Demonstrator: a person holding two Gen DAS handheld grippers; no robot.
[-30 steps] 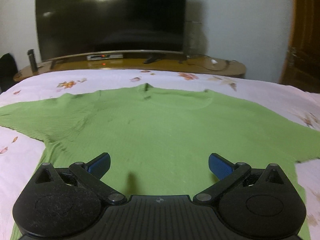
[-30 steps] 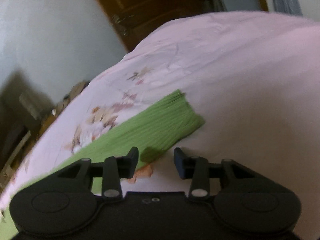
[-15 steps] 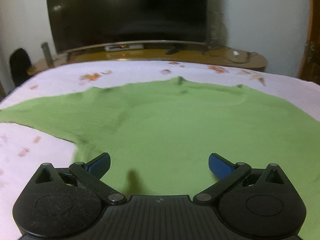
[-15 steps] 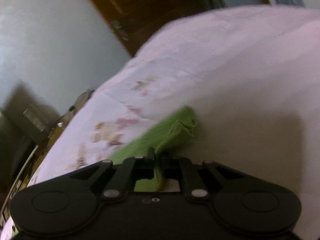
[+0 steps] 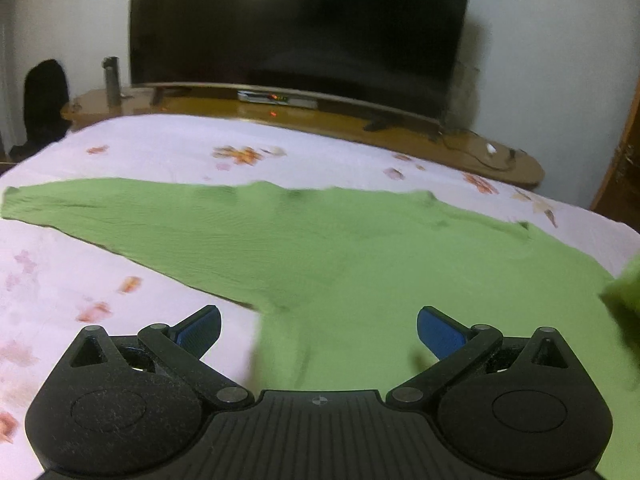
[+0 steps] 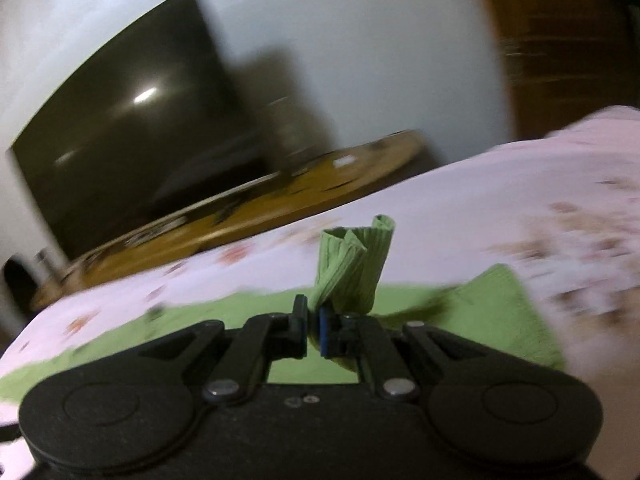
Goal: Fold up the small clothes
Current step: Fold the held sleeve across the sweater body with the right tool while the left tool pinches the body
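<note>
A green ribbed sweater point(image 5: 344, 248) lies spread on the pink flowered bedsheet point(image 5: 168, 144). Its left sleeve point(image 5: 80, 208) stretches flat toward the left edge. My left gripper point(image 5: 318, 330) hovers open over the sweater's left side near the armpit, with nothing between its blue pads. My right gripper point(image 6: 314, 330) is shut on the cuff of the right sleeve point(image 6: 356, 268), which stands bunched above the fingers, lifted over the sweater's body point(image 6: 248, 304). In the left wrist view a blurred green piece point(image 5: 624, 292) enters at the right edge.
A large dark TV point(image 5: 300, 28) stands on a low wooden stand point(image 5: 400, 132) beyond the bed's far edge. A dark bottle point(image 5: 112, 80) sits on the stand's left end. A wooden door point(image 6: 560, 40) is at the right.
My right gripper closed on the sleeve cuff, lifted it and swung it left over the sweater, rolling as it went. My left gripper slid left from the sweater's middle to its left side.
</note>
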